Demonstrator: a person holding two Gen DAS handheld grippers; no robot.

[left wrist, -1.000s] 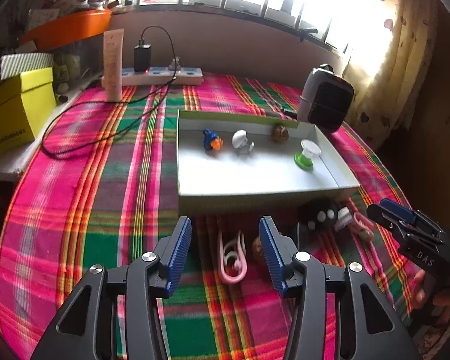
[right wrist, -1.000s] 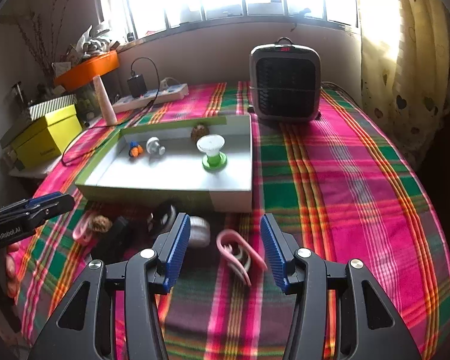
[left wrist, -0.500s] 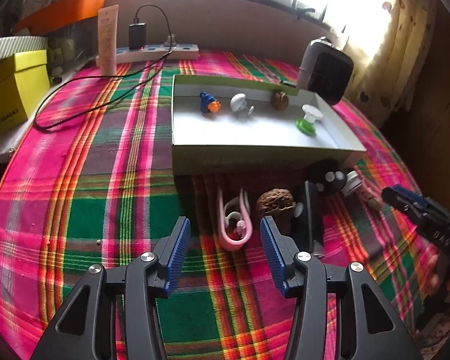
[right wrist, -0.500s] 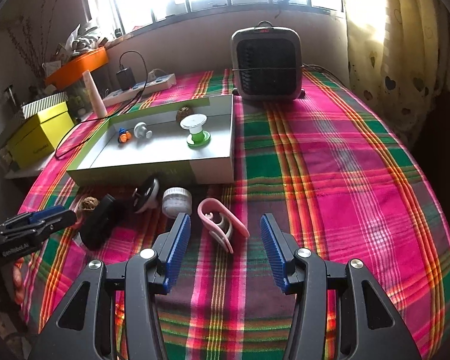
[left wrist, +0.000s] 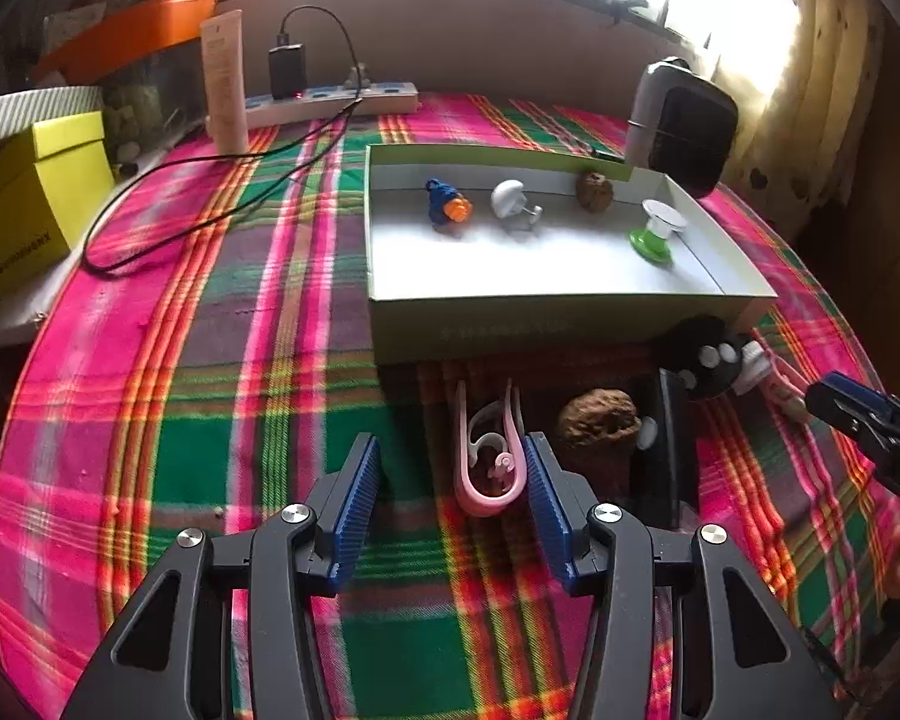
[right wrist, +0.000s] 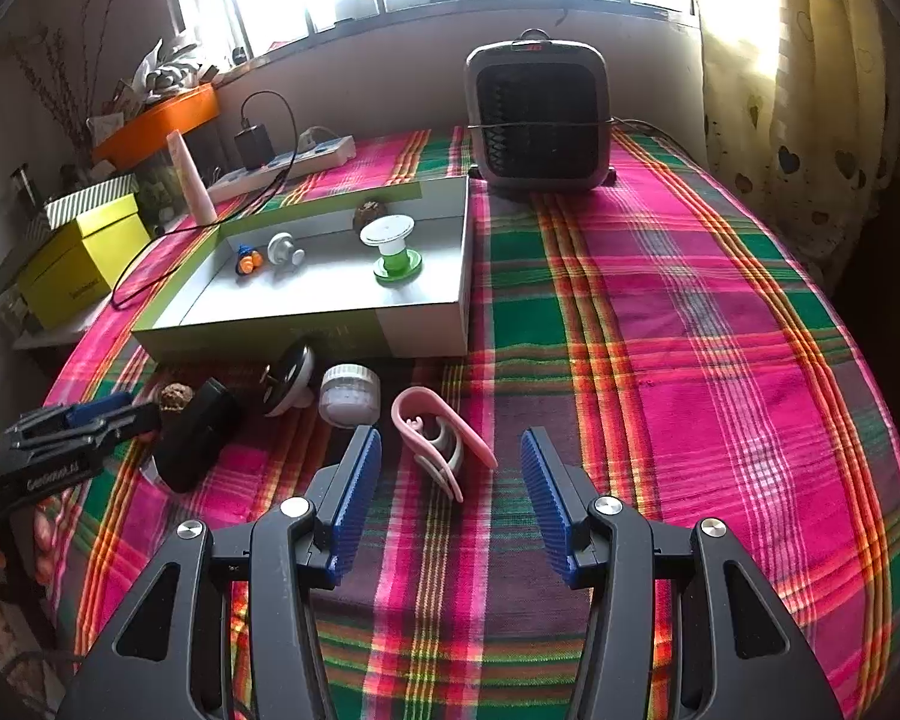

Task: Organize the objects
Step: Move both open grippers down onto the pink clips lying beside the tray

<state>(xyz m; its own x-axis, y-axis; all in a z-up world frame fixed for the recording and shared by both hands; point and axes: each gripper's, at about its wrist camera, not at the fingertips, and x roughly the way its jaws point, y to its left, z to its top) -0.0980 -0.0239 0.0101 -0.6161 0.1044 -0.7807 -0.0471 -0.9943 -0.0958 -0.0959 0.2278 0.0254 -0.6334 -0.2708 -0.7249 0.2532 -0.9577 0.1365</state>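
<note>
A shallow green-sided box [left wrist: 570, 324] [right wrist: 306, 330] on the plaid cloth holds a blue-orange toy [left wrist: 445, 207], a white piece [left wrist: 513, 199], a walnut [left wrist: 594, 191] and a green-white spool [left wrist: 655, 232]. In front of the box lie a pink clip [left wrist: 491, 456], a walnut [left wrist: 597, 420], a black block [left wrist: 666, 450] and a black disc [left wrist: 705, 357]. My left gripper [left wrist: 450, 480] is open, the clip by its right finger. My right gripper [right wrist: 450, 474] is open around a second pink clip [right wrist: 438, 438], beside a white jar [right wrist: 349, 393].
A grey heater [right wrist: 537, 120] stands behind the box. A power strip [left wrist: 330, 105] with charger and black cable [left wrist: 168, 222], a cream tube [left wrist: 225, 90] and a yellow box [left wrist: 24, 216] sit at the back left. A curtain [right wrist: 798, 90] hangs at the right.
Both grippers have pulled back and lowered a little over the last second. The left one shifted left, so the pink clip sits by its right finger. Both stayed open.
</note>
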